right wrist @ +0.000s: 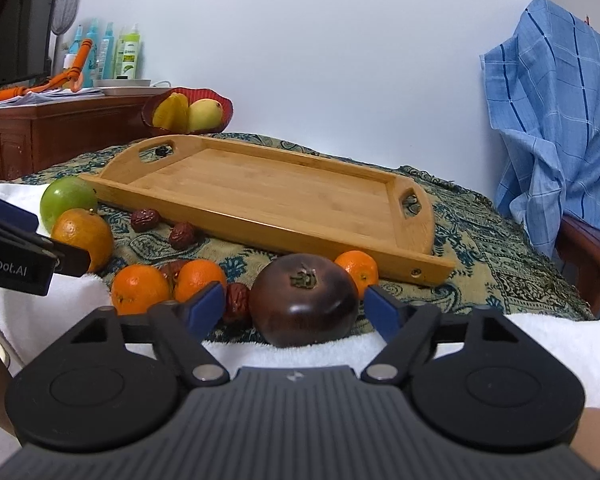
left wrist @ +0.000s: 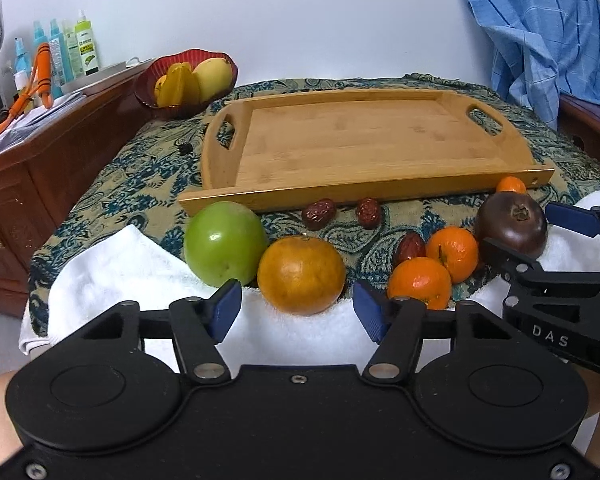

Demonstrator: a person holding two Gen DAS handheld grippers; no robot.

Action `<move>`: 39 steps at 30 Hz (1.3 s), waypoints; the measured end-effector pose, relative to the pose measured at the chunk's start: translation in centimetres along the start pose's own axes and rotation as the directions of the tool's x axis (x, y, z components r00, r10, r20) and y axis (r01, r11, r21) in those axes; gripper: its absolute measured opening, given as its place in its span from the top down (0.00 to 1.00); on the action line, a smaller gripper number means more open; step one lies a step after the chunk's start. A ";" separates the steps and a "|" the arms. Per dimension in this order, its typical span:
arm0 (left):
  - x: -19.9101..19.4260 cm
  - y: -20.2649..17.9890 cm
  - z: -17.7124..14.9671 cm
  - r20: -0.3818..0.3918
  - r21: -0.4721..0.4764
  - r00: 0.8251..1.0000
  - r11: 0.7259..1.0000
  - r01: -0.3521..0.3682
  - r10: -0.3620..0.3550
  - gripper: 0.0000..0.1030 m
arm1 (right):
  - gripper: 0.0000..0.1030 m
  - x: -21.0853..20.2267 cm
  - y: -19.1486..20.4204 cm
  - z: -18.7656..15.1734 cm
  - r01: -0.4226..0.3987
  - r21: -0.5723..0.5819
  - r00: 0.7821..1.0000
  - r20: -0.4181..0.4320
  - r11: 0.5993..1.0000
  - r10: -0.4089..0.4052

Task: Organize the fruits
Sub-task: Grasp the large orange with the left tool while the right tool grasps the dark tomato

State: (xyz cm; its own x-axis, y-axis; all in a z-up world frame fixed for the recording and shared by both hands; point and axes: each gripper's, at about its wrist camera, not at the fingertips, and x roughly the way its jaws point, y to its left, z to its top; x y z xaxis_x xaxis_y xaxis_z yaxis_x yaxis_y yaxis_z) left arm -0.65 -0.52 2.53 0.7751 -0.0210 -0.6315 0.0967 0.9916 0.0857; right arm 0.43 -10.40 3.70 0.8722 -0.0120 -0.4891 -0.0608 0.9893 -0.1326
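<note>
Left gripper point(left wrist: 296, 312) spread wide around one big round orange point(left wrist: 301, 275), not touching it; right gripper point(right wrist: 294, 310) spread either side of one dark purple-brown round fruit point(right wrist: 303, 300). One green apple point(left wrist: 224, 243), three small tangerines point(left wrist: 419, 283), all on the patterned cloth of the table point(left wrist: 148, 176) before one bare bamboo tray point(left wrist: 359, 140). Wrinkled red dates point(left wrist: 319, 213): three from the left wrist, a fourth half hidden behind a tangerine on the right.

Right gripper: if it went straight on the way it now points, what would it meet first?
Most likely the dark purple fruit, which sits centred between the open right gripper fingers. Behind it lies the wooden tray, though depth is unclear.
</note>
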 end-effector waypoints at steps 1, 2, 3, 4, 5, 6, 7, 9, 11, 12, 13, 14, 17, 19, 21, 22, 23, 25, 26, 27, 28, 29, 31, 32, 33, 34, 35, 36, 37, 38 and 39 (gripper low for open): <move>0.2 0.0 0.0 -0.001 0.000 1.000 1.000 -0.003 0.003 0.41 | 0.20 0.1 -0.1 0.0 0.001 0.004 1.000 -0.002 1.000 -0.001; 0.3 0.0 0.0 -0.003 -0.001 1.000 1.000 -0.005 0.005 0.42 | 0.22 0.2 -0.1 0.0 0.002 0.007 1.000 -0.006 1.000 -0.002; 0.5 0.0 -0.1 -0.007 -0.006 1.000 1.000 -0.006 0.006 0.43 | 0.23 0.3 -0.2 -0.1 0.002 0.008 1.000 -0.012 1.000 -0.002; 0.8 0.0 -0.1 -0.011 -0.014 1.000 1.000 -0.005 0.005 0.43 | 0.24 0.4 -0.2 -0.1 0.004 0.010 1.000 -0.016 1.000 -0.004; 1.0 0.1 -0.1 -0.017 -0.022 1.000 1.000 -0.004 0.004 0.44 | 0.24 0.4 -0.2 -0.2 0.004 0.013 1.000 -0.018 1.000 -0.004; 1.2 0.2 -0.2 -0.021 -0.032 1.000 0.999 0.003 -0.003 0.46 | 0.26 0.5 -0.3 -0.2 0.005 0.015 1.000 -0.018 1.000 -0.004; 1.4 0.3 -0.2 -0.024 -0.039 1.000 0.999 0.007 -0.008 0.46 | 0.26 0.6 -0.3 -0.2 0.005 0.018 1.000 -0.018 1.000 -0.004; 1.6 0.3 -0.2 -0.024 -0.045 1.000 0.999 0.011 -0.012 0.48 | 0.27 0.7 -0.3 -0.2 0.003 0.024 1.000 -0.020 1.000 -0.003; 1.7 0.2 -0.2 -0.020 -0.042 1.000 0.999 0.013 -0.014 0.50 | 0.27 0.9 -0.5 -0.1 -0.002 0.032 1.000 -0.023 0.999 0.003; 1.8 0.1 -0.2 -0.017 -0.039 1.000 0.999 0.015 -0.015 0.51 | 0.27 1.0 -0.5 -0.1 -0.004 0.034 1.000 -0.025 0.999 0.005; 1.8 0.1 -0.2 -0.016 -0.038 1.000 0.999 0.013 -0.013 0.51 | 0.27 1.1 -0.5 -0.1 -0.007 0.038 1.000 -0.026 0.999 0.008; 1.8 0.0 -0.1 -0.016 -0.038 1.000 0.999 0.011 -0.011 0.52 | 0.27 1.3 -0.6 0.0 -0.010 0.044 1.000 -0.027 0.999 0.011; 1.6 0.0 -0.1 -0.016 -0.050 1.000 0.999 0.009 -0.009 0.52 | 0.34 1.5 -1.0 0.1 -0.025 0.074 0.999 -0.033 0.997 0.028; 1.3 0.1 -0.1 -0.016 -0.069 1.000 0.998 0.012 -0.013 0.53 | 0.37 1.4 -1.3 0.1 -0.035 0.101 0.999 -0.033 0.994 0.039; 1.0 0.3 -0.1 -0.012 -0.085 1.000 0.996 0.020 -0.021 0.53 | 0.38 1.2 -1.6 0.0 -0.040 0.124 0.999 -0.029 0.991 0.044; 0.8 0.3 -0.1 -0.010 -0.089 1.000 0.996 0.021 -0.022 0.53 | 0.38 1.1 -1.7 0.1 -0.043 0.136 0.999 -0.026 0.990 0.047; 0.7 0.3 0.0 -0.007 -0.090 1.000 0.996 0.022 -0.022 0.53 | 0.38 0.9 -1.8 0.1 -0.049 0.149 0.998 -0.021 0.988 0.052; 0.3 0.3 0.1 0.002 -0.090 1.000 0.996 0.023 -0.023 0.53 | 0.38 0.6 -2.1 0.1 -0.063 0.169 0.998 -0.008 0.984 0.065; 0.1 0.3 0.2 0.009 -0.091 1.000 0.996 0.025 -0.024 0.53 | 0.38 0.3 -2.1 0.1 -0.068 0.174 0.998 0.002 0.982 0.069; -0.1 0.3 0.3 0.016 -0.093 1.000 0.995 0.027 -0.026 0.54 | 0.38 0.1 -2.2 0.2 -0.071 0.176 0.997 0.014 0.982 0.070; -0.3 0.3 0.5 0.024 -0.094 0.999 0.995 0.029 -0.027 0.54 | 0.38 -0.1 -2.2 0.3 -0.073 0.178 0.997 0.023 0.981 0.070; -0.5 0.2 0.6 0.031 -0.092 0.999 0.995 0.030 -0.027 0.55 | 0.38 -0.3 -2.3 0.4 -0.076 0.183 0.997 0.033 0.980 0.071; -0.3 0.0 0.8 0.034 -0.072 0.999 0.997 0.026 -0.023 0.56 | 0.38 -0.5 -2.5 0.6 -0.084 0.198 0.996 0.045 0.977 0.077; -0.1 -0.1 0.8 0.030 -0.064 0.999 0.998 0.021 -0.019 0.56 | 0.38 -0.5 -2.6 0.7 -0.086 0.205 0.996 0.045 0.975 0.078; 0.0 -0.2 0.8 0.035 -0.066 0.999 0.998 0.018 -0.016 0.56 | 0.38 -0.4 -2.7 0.7 -0.084 0.209 0.996 0.042 0.974 0.077; 0.1 -0.3 0.8 0.040 -0.067 0.999 0.998 0.015 -0.013 0.56 | 0.38 -0.3 -2.7 0.6 -0.080 0.209 0.997 0.035 0.975 0.075; 0.1 -0.4 0.8 0.042 -0.062 0.999 0.998 0.013 -0.011 0.56 | 0.38 -0.2 -2.7 0.5 -0.076 0.211 0.997 0.026 0.975 0.072; 0.1 -0.5 0.8 0.045 -0.055 0.999 0.998 0.010 -0.007 0.56 | 0.38 -0.1 -2.7 0.4 -0.074 0.215 0.997 0.018 0.974 0.071; 0.1 -0.6 0.7 0.049 -0.055 0.999 0.998 0.008 -0.005 0.55 | 0.38 0.0 -2.7 0.3 -0.073 0.219 0.997 0.012 0.973 0.073; 0.2 -0.5 0.6 0.052 -0.056 0.999 0.998 0.006 -0.003 0.54 | 0.38 0.0 -2.7 0.2 -0.075 0.222 0.997 0.008 0.972 0.075; 0.2 -0.5 0.4 0.052 -0.060 0.999 0.998 0.011 -0.008 0.50 | 0.38 0.0 -2.7 0.2 -0.075 0.223 0.997 0.008 0.972 0.075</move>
State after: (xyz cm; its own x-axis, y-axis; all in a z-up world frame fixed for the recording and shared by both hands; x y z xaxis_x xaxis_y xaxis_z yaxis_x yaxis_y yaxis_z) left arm -0.29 -1.07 2.65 0.8054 -0.0355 -0.5916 0.0674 0.9972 0.0320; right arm 0.66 -13.02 4.20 0.8691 0.0633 -0.4905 -0.0162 0.9949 0.0997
